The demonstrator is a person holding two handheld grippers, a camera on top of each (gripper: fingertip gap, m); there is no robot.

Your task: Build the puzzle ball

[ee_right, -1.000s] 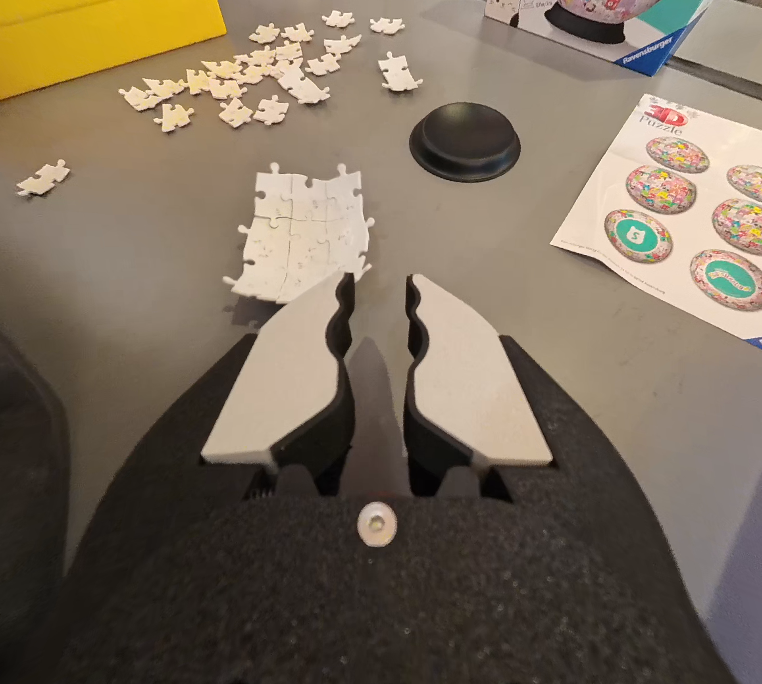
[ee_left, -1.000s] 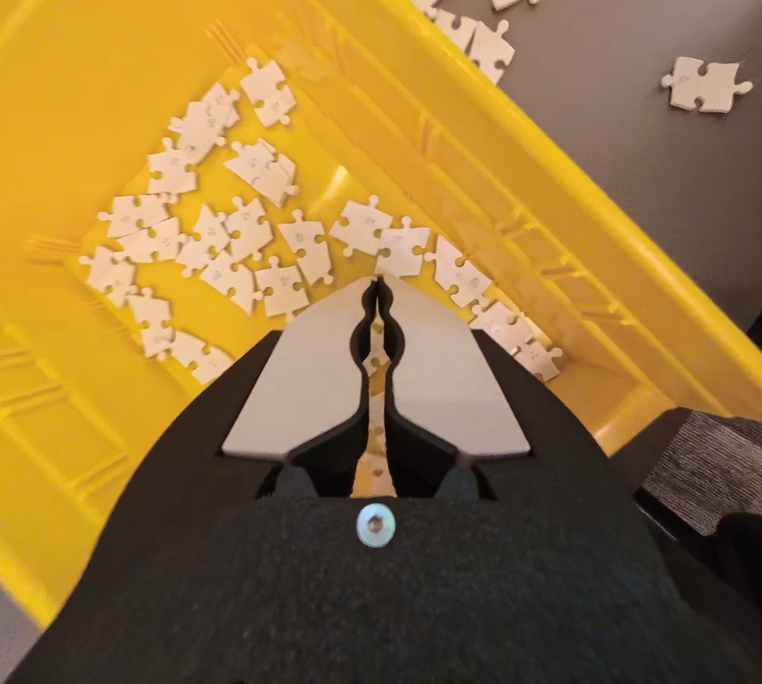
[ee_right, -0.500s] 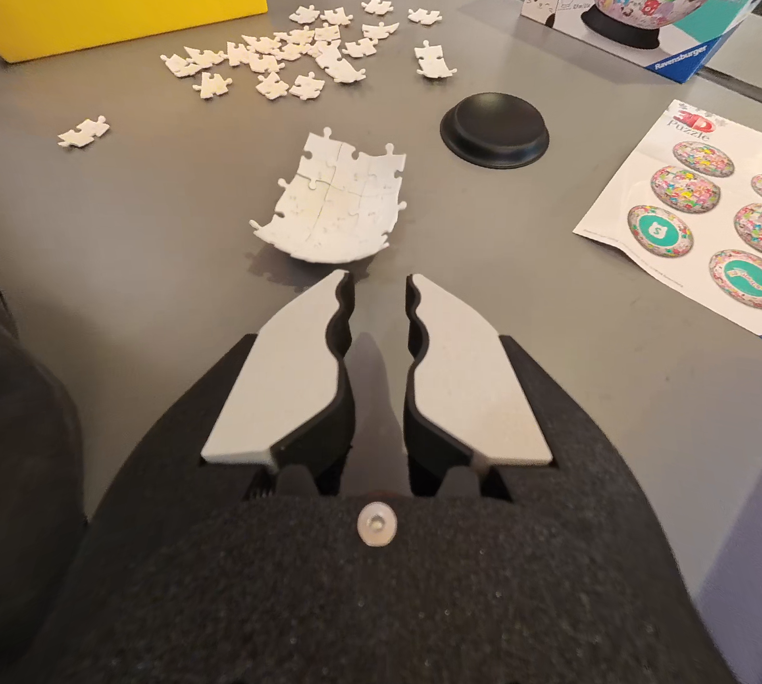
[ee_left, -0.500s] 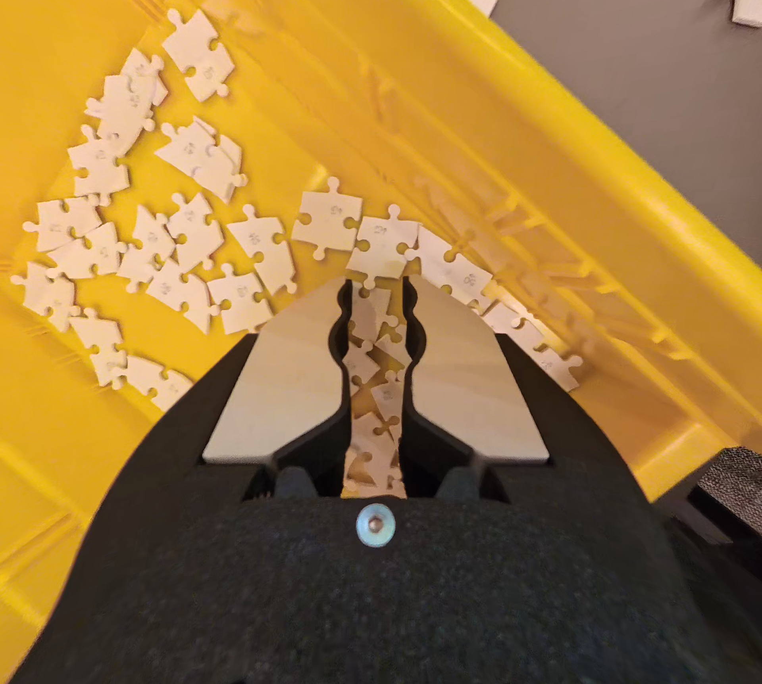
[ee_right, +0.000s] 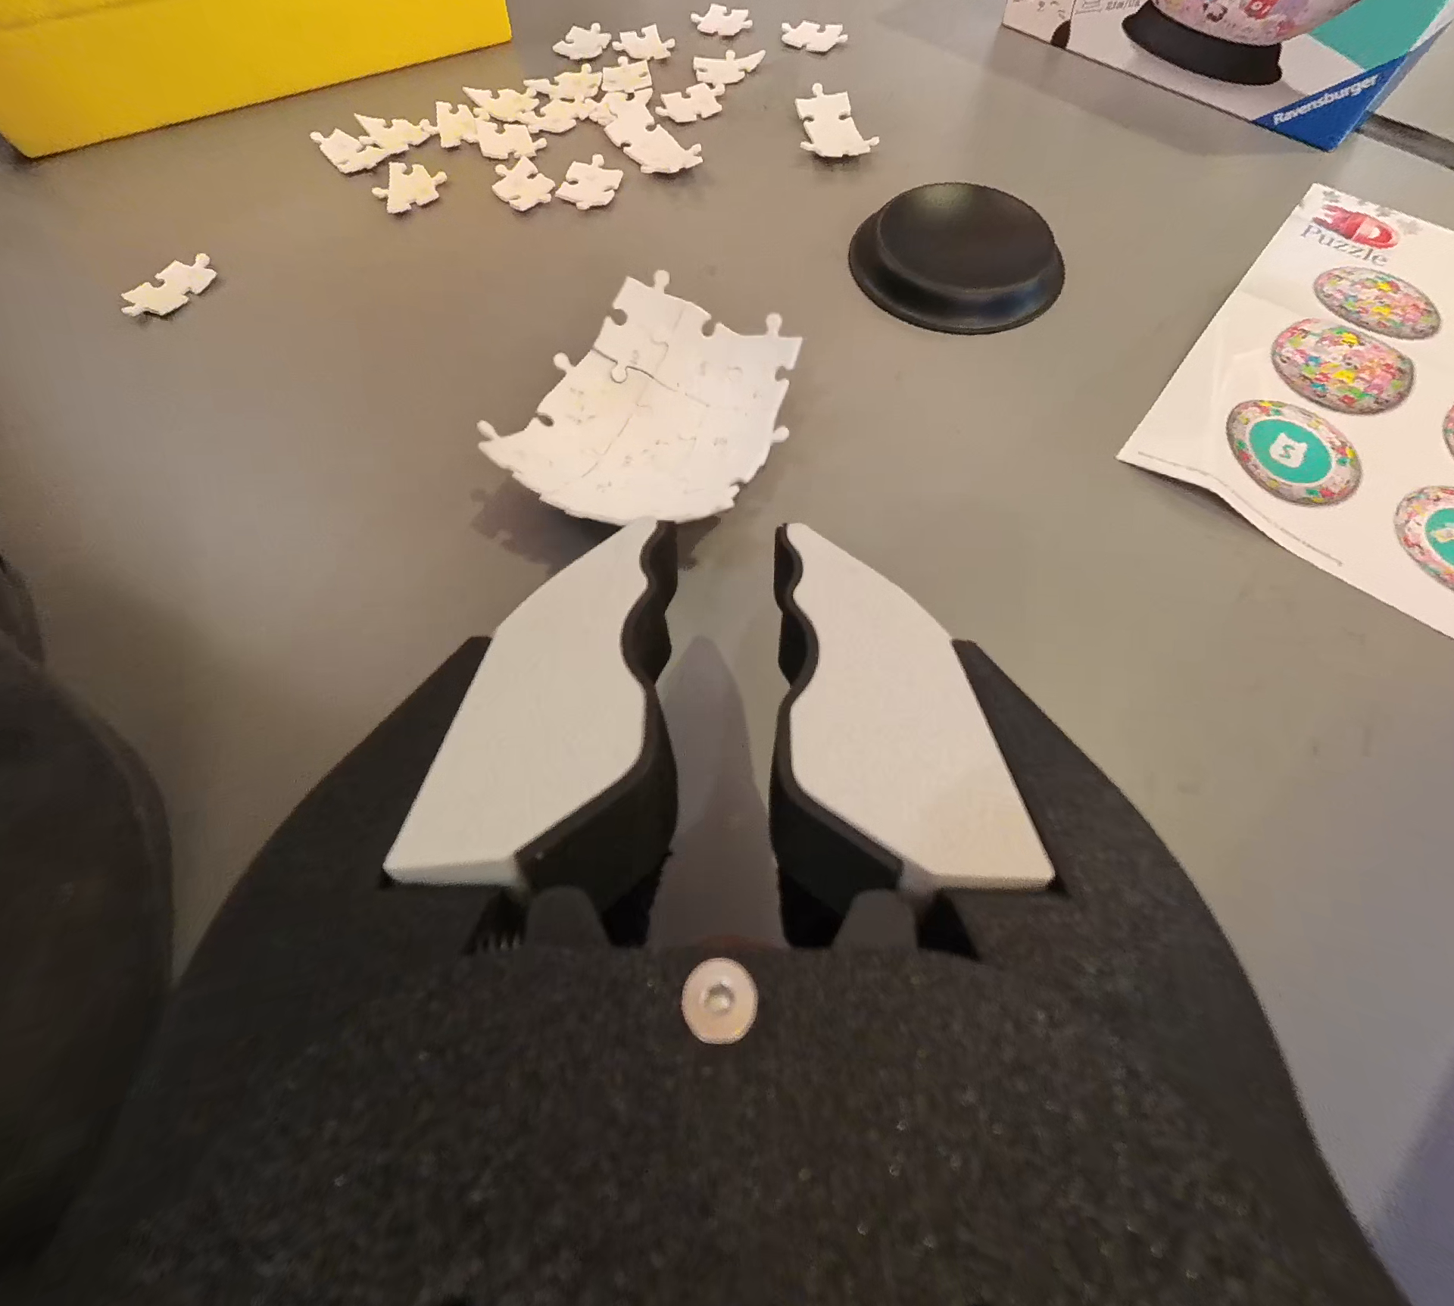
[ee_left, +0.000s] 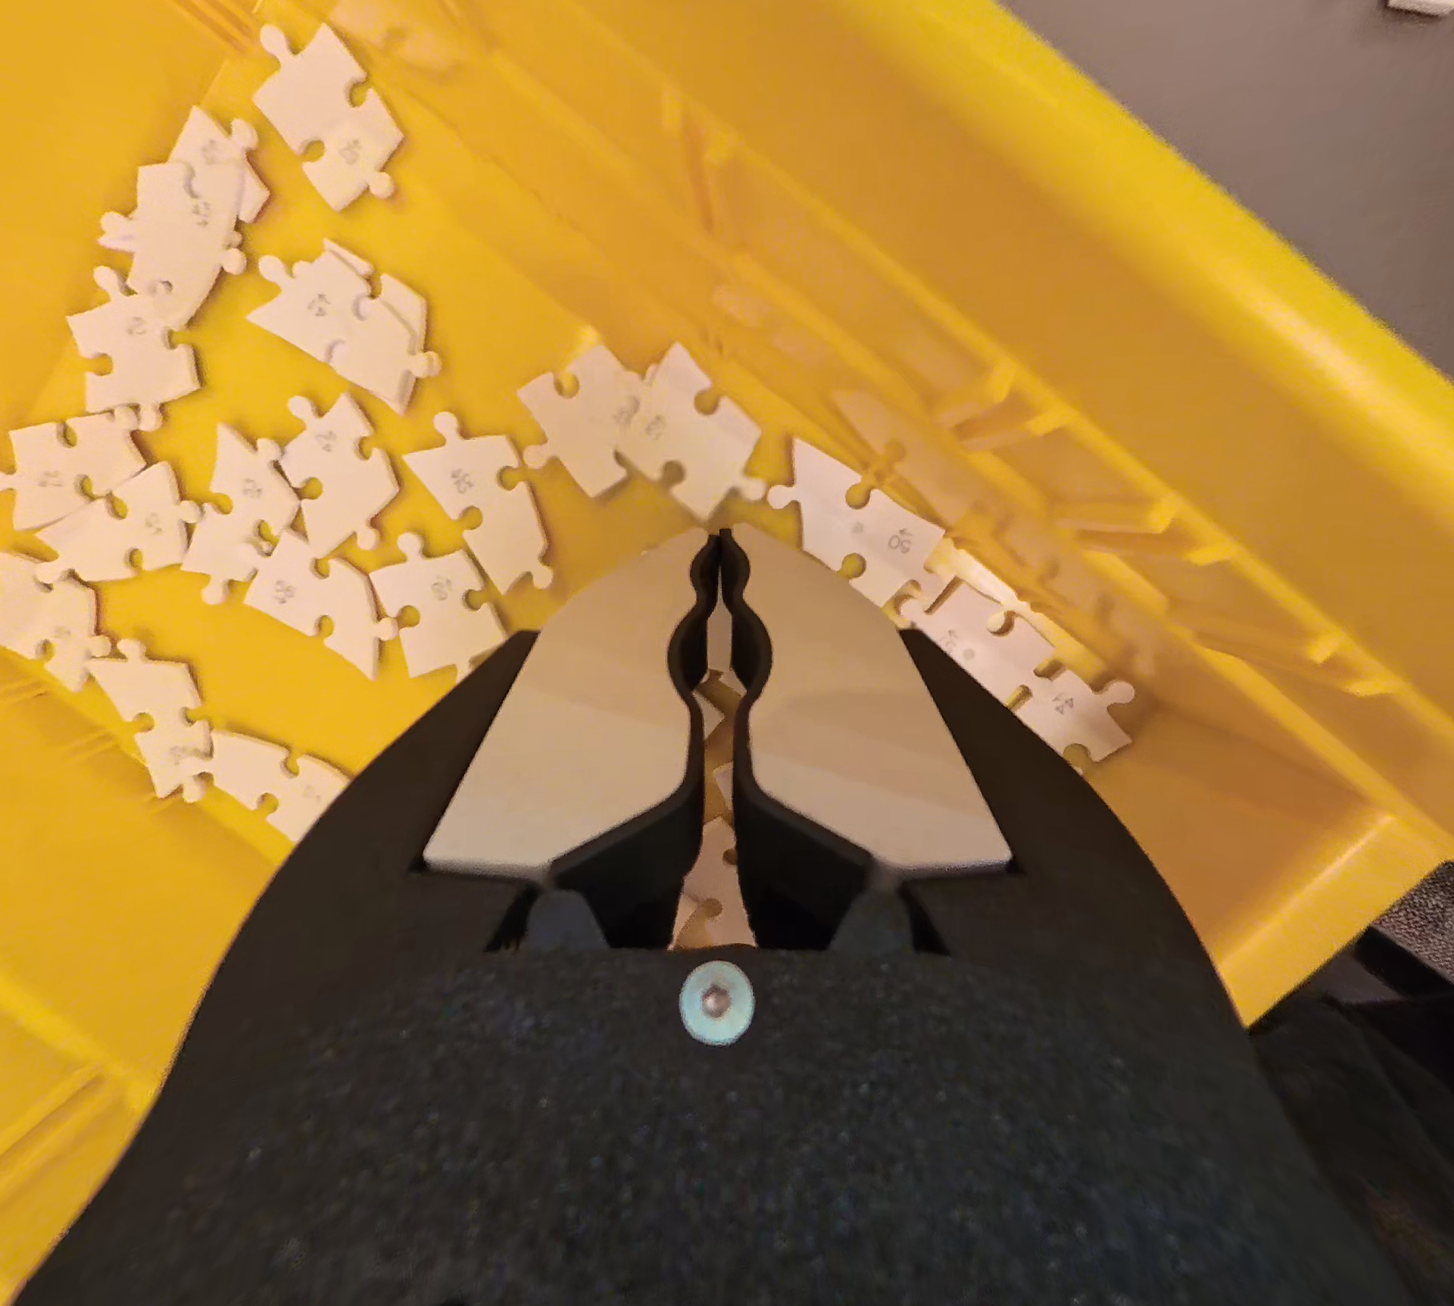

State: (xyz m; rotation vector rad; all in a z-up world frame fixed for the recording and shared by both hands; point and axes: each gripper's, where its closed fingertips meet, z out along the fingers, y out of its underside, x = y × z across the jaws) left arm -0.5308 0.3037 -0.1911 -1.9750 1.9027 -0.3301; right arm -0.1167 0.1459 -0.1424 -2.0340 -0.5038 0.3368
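Our left gripper (ee_left: 722, 538) is down inside the yellow bin (ee_left: 1023, 292), jaws pressed together at the tips. Whether they pinch a piece (ee_left: 692, 438) at the frame's centre we cannot tell; the tips meet just below it. We judge this a pick of the next piece. To do it well, we should lift slowly and check that one piece comes up alone, since neighbours overlap it.

Our right gripper (ee_right: 724, 548) hangs with jaws apart and empty, just below the curved shell (ee_right: 653, 418) at mid-frame on the table (ee_right: 315, 402). Loose pieces (ee_right: 551, 119) lie upper left, the black stand (ee_right: 956, 257) upper right. It should steady the shell by its edge, gently, so the joints hold.
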